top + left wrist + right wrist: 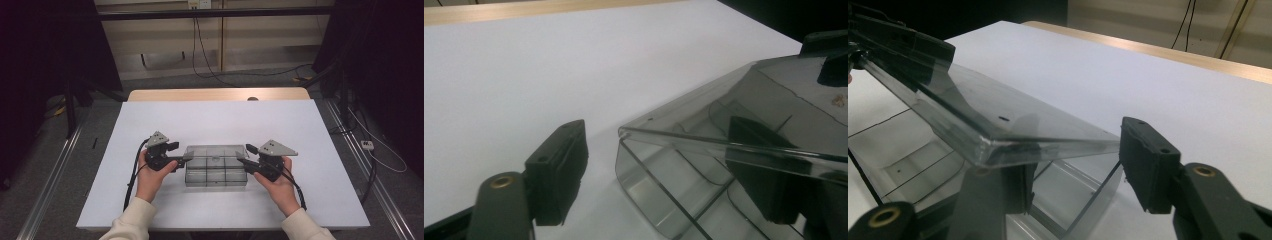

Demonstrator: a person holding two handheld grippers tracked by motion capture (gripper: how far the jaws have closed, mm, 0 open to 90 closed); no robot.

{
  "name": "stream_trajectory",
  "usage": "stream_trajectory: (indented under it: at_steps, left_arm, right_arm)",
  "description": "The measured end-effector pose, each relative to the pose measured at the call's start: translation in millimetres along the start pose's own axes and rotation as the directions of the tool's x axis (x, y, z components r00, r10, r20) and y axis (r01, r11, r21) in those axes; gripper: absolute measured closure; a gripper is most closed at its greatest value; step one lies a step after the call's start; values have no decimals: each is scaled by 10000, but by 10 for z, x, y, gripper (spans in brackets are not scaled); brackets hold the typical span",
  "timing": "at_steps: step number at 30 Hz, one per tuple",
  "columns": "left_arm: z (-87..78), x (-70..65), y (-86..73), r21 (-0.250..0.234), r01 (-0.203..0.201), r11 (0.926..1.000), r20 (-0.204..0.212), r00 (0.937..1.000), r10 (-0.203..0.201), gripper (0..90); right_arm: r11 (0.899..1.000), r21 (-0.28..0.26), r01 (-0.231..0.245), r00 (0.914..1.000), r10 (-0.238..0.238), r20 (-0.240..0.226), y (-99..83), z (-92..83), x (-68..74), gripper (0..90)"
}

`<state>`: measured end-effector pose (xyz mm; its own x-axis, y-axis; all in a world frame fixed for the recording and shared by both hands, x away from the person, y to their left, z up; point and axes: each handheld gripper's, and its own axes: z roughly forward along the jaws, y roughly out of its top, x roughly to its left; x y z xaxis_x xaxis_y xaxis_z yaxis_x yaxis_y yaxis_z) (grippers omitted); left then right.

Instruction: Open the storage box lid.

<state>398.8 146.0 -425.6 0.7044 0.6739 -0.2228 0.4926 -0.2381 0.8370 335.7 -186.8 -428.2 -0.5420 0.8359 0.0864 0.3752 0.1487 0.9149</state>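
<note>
The box [216, 166] sits mid-surface [215, 120], long axis running hand to hand, its clear lid [998, 125] raised off the tray. Your left gripper [181, 153] and right gripper [243, 154] straddle opposite ends of the lid with jaws part open; I can't tell whether either pinches it.

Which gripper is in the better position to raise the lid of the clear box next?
Neither clearly; slightly the left gripper. One jaw already sits under the lid edge of the clear box. The right gripper straddles its own corner similarly, so both may lift together.
</note>
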Motion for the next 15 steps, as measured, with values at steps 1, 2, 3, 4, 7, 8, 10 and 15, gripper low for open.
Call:
stream_trajectory:
  at_steps: [1,2,3,4,7,8,10,15]
  left_arm:
    - [-1,0,5,14,-64,10000,-33,10000,64,284]
    - [-1,-1,8,-24,-111,9999,-21,9999,111,304]
    - [1,-3,11,-68,-187,9998,19,9998,188,329]
    - [0,-6,15,-72,-243,9997,12,9997,243,352]
    - [-5,2,30,-112,-297,9995,-12,9996,297,407]
    - [-5,4,35,-149,-295,9995,-8,9996,295,421]
    - [-4,6,44,-190,-341,9992,13,9994,341,448]
    - [9,-1,68,-237,-494,9985,73,9987,496,512]
  right_arm:
    - [10000,-9,12,10000,-12,8,4,4,1,537]
    - [10000,-34,69,10000,-69,-21,8,6,3,550]
    - [9999,-52,117,9999,-116,12,13,7,6,555]
    - [9998,-84,184,9998,-183,34,18,11,5,561]
    - [9998,-155,121,9999,-120,61,28,21,-16,579]
    - [9999,-161,57,10000,-56,81,33,26,-24,585]
    - [9998,-194,12,10000,-11,49,40,39,-39,589]
    - [9997,-245,-31,10000,33,88,55,67,-64,598]
